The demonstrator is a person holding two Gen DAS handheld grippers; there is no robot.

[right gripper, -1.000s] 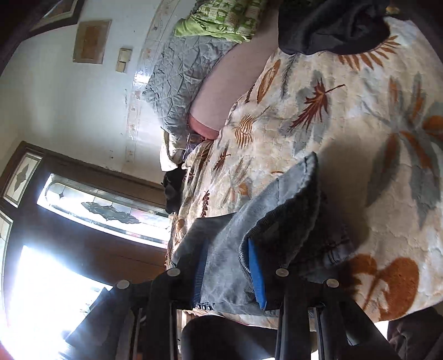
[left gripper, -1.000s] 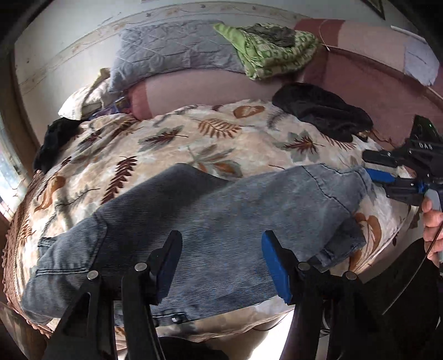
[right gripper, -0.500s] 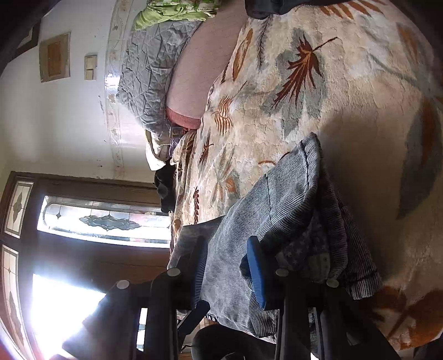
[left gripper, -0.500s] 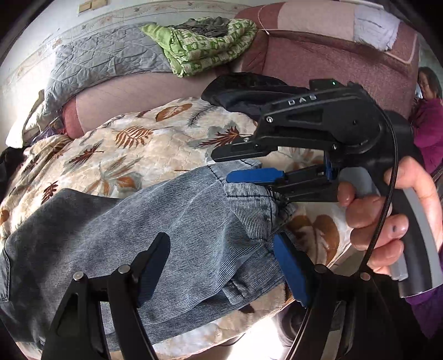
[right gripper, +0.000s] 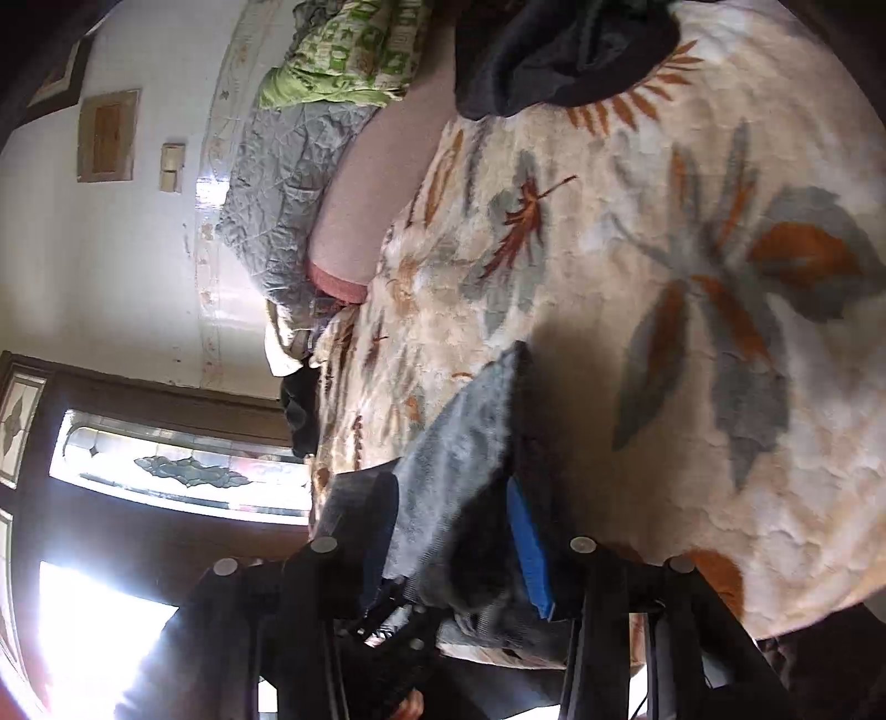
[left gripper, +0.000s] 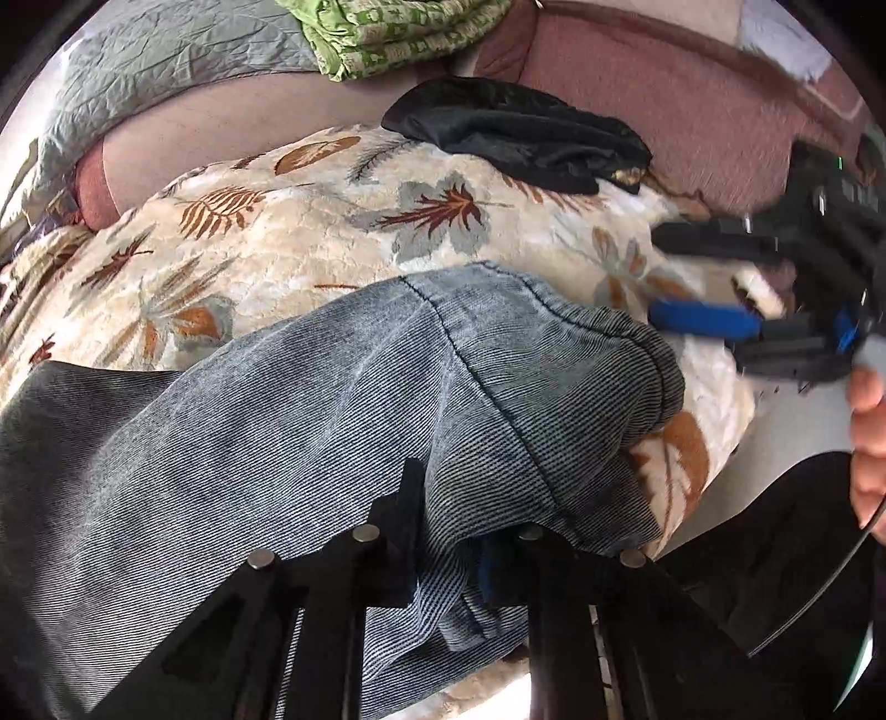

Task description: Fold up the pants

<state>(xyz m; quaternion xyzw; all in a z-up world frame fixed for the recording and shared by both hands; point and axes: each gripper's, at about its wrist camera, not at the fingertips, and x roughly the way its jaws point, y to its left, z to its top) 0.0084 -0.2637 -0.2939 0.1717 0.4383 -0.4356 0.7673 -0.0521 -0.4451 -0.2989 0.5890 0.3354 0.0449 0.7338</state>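
Grey-blue denim pants lie across a leaf-patterned blanket, with the leg end bunched at the right. At the near edge of that leg end, my left gripper is closing its jaws, and a fold of denim is pinched between the pads. In the left wrist view my right gripper hangs just right of the hem, blurred and clear of the cloth, its jaws opening. In the right wrist view the pants show between the fingers of the right gripper, and a dark gap separates the cloth from the blue pad.
A black garment lies on the blanket's far side. Behind it are a grey quilted pillow, a folded green patterned cloth and a maroon backrest. A person's hand holds the right gripper. The bed's edge drops off at the near right.
My left gripper moved right and down to the leg end and closed on the denim. My right gripper let go of the hem, opened and pulled back to the right.
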